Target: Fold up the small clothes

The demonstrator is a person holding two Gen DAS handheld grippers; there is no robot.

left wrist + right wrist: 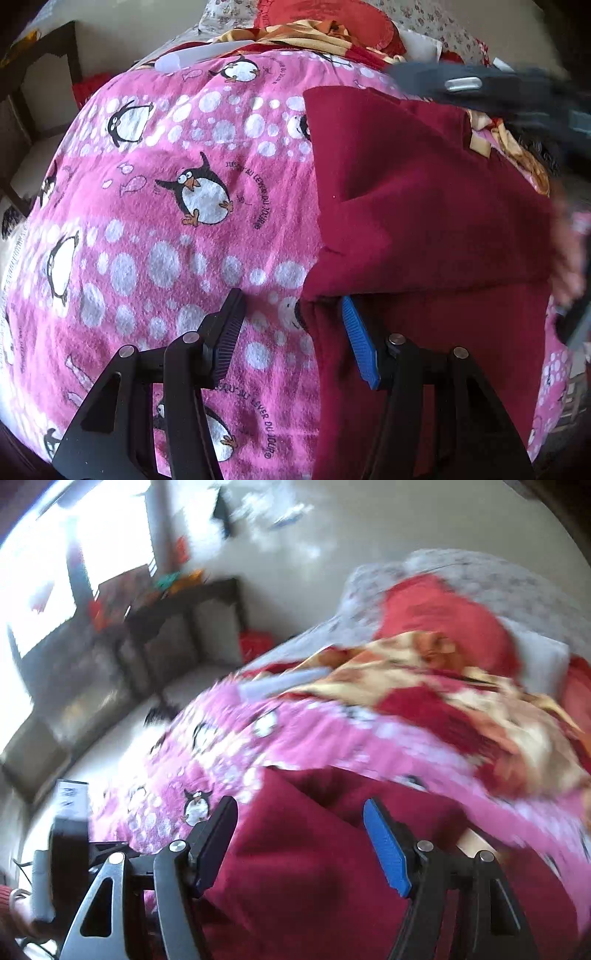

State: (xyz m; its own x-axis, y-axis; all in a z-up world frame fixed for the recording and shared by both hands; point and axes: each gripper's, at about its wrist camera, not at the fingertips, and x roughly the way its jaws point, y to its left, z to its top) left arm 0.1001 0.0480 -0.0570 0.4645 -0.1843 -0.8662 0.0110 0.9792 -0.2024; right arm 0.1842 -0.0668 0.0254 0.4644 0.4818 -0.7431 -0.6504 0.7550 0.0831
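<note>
Garment (424,206) on blanket (166,221), pillows (332,18) behind.

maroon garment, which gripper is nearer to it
Right. The right gripper is open directly over the maroon garment, cloth filling the gap between its jaws. The left gripper is open at the garment's left edge, mostly over the pink penguin blanket.

A bed carries everything, covered by a pink blanket (166,229) printed with penguins, white bubbles and lettering. Directly on the blanket, toward its right side, lies a dark red garment (424,206), spread mostly flat with a fold across its middle. At the far end, a red and yellow patterned blanket (303,31) lies bunched, with what may be a white paper sheet (192,55) beside it.
</note>
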